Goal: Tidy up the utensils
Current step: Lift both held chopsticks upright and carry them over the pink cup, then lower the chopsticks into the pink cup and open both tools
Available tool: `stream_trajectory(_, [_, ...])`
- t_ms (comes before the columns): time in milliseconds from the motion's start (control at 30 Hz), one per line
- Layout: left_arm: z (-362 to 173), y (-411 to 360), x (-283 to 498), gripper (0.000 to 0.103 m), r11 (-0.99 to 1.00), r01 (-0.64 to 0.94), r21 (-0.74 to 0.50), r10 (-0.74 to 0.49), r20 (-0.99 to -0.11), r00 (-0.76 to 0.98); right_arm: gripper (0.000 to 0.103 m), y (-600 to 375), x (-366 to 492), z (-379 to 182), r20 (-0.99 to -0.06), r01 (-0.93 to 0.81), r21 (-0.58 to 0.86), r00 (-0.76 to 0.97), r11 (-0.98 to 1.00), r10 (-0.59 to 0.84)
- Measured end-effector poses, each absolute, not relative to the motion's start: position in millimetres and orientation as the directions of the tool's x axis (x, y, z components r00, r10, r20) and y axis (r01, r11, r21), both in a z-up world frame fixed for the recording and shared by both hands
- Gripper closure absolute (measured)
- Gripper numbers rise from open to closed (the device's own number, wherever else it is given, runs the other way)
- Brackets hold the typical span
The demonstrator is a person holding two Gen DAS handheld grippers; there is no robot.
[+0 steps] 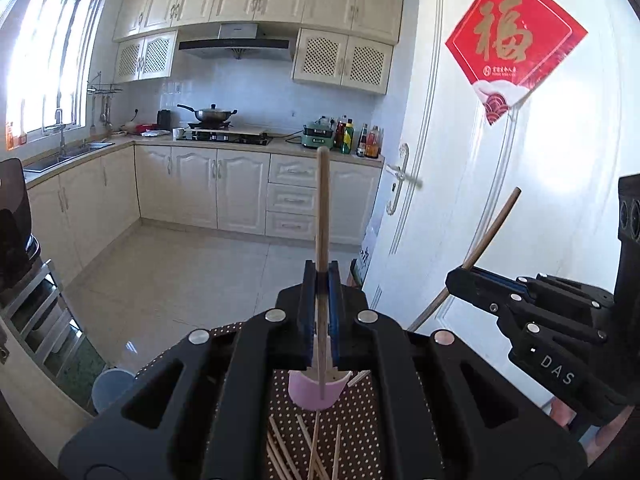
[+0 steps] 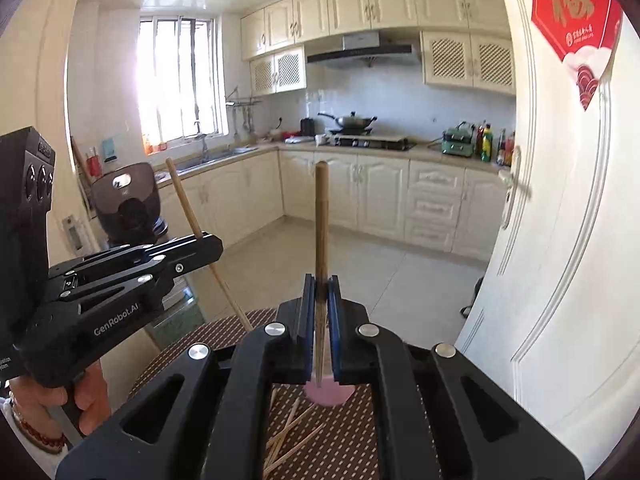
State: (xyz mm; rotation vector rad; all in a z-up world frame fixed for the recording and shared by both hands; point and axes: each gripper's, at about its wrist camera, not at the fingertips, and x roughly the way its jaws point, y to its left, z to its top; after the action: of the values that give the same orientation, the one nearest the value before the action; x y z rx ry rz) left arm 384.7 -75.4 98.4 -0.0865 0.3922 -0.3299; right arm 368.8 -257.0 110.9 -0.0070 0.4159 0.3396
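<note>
My left gripper (image 1: pixel 322 276) is shut on a light wooden chopstick (image 1: pixel 322 208) that stands upright between its blue pads. My right gripper (image 2: pixel 321 284) is shut on a darker wooden chopstick (image 2: pixel 321 216), also upright. Each gripper shows in the other's view: the right one (image 1: pixel 460 276) at right, the left one (image 2: pixel 210 240) at left, each with its chopstick tilted. Below both grippers stands a pink cup (image 1: pixel 316 390), also in the right wrist view (image 2: pixel 330 394). Several loose chopsticks (image 1: pixel 296 452) lie on the brown dotted table mat (image 1: pixel 360 432).
A white door (image 1: pixel 500 200) with a red paper sign (image 1: pixel 516 46) stands close on the right. A kitchen with cream cabinets (image 1: pixel 200 184), stove and wok (image 1: pixel 210 114) lies beyond. A dark rice cooker (image 2: pixel 128 204) sits at left. A small bucket (image 1: pixel 110 390) stands on the floor.
</note>
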Motion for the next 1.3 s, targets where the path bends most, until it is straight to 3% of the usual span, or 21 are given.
stream_trajectory(133, [92.4,-79.1,403.3,0.097,0.946,0.275,-0.171,-0.317,-0.319,0.893,0.098,-265.1,380.8,110.1,-0.356,-0.306,0.068,0.882,0.95,0.309])
stream_trajectory(233, [79.9,-87.2,419.4,0.097,0.947,0.27,-0.172,-0.315,-0.344,0.885,0.098,-267.7,385.8,101.4,-0.344,-0.299,0.08,0.887,0.951,0.307])
stream_trajectory(567, [22.2,-97.2,445.0,0.097,0.955,0.273,-0.119,-0.296,-0.48,0.826,0.098,-269.0,411.0,71.8,-0.429,-0.31,0.134,0.838,0.941,0.337])
stream_trajectory(867, [7.4,-95.8,445.3,0.095,0.959,0.274,-0.075,-0.271,-0.531,0.803,0.098,-261.5,417.7,54.9,-0.484,-0.322,0.126,0.806,0.938,0.342])
stream_trajectory(900, [7.5,-95.8,445.4,0.091,0.959,0.275,-0.074,-0.271,-0.535,0.8,0.098,-261.4,418.4,53.7,-0.486,-0.322,0.127,0.804,0.938,0.342])
stream_trajectory(967, [8.5,-95.6,444.1,0.066,0.963,0.263,-0.058,-0.253,-0.534,0.807,0.098,-262.2,420.7,51.2,-0.494,-0.324,0.13,0.799,0.937,0.344])
stream_trajectory(1000, [10.2,-95.4,441.7,0.035,0.967,0.252,-0.046,-0.238,-0.521,0.82,0.098,-261.9,421.3,49.4,-0.498,-0.323,0.129,0.796,0.937,0.343])
stream_trajectory(1067, [13.7,-95.1,434.3,0.03,0.971,0.238,-0.016,-0.216,-0.476,0.852,0.098,-261.1,422.8,46.3,-0.505,-0.323,0.127,0.793,0.938,0.341])
stream_trajectory(1300, [13.1,-93.3,425.5,0.029,0.972,0.232,0.046,-0.181,-0.485,0.855,0.098,-256.9,425.9,39.3,-0.527,-0.322,0.133,0.778,0.937,0.343])
